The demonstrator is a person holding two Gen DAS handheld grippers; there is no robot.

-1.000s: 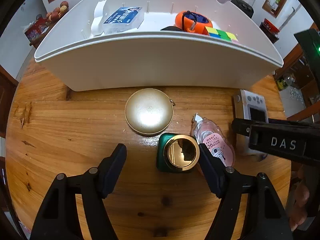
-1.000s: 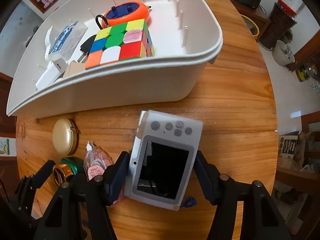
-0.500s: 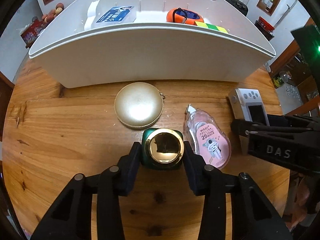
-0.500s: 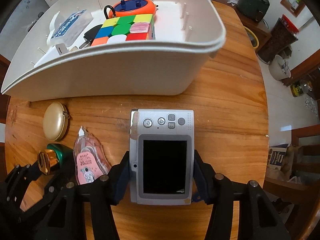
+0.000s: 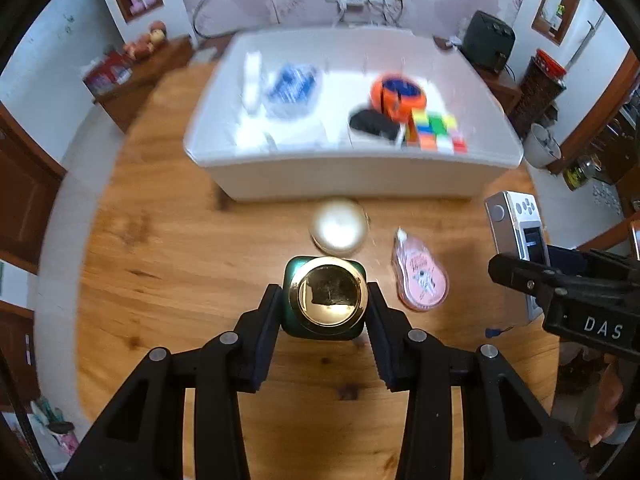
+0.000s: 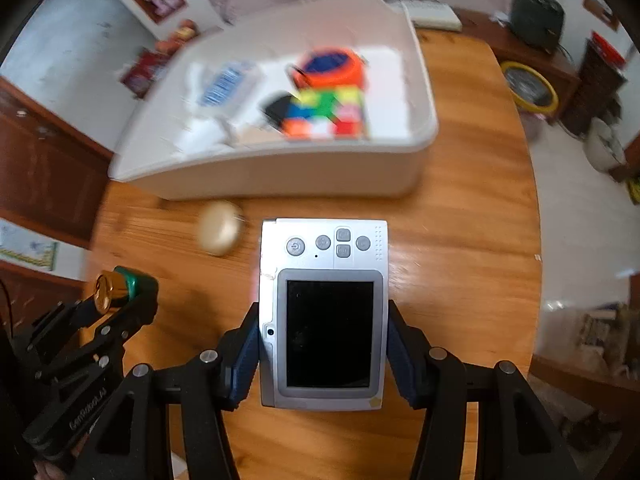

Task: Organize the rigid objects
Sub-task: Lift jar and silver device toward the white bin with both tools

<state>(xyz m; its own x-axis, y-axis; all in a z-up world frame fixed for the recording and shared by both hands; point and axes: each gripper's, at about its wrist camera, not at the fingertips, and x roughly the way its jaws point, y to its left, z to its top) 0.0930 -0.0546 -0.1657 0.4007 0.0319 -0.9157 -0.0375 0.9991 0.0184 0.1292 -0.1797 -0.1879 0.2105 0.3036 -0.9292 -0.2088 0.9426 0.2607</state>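
Note:
My left gripper (image 5: 324, 308) is shut on a green bottle with a gold cap (image 5: 326, 298) and holds it above the wooden table (image 5: 180, 264). It also shows in the right wrist view (image 6: 120, 286). My right gripper (image 6: 324, 344) is shut on a silver digital camera (image 6: 324, 312), lifted off the table; the camera also shows in the left wrist view (image 5: 516, 224). A white bin (image 5: 352, 176) stands at the back, also seen in the right wrist view (image 6: 280, 172).
The bin holds a Rubik's cube (image 6: 328, 116), an orange tape measure (image 5: 396, 94), a black item (image 5: 374, 124) and a blue-labelled box (image 5: 292, 86). A round gold compact (image 5: 339, 226) and a pink correction tape (image 5: 420, 276) lie on the table before the bin.
Both grippers have risen and pulled back from the bin, lifting the bottle and the camera off the table. The table and bin now look farther away and blurred.

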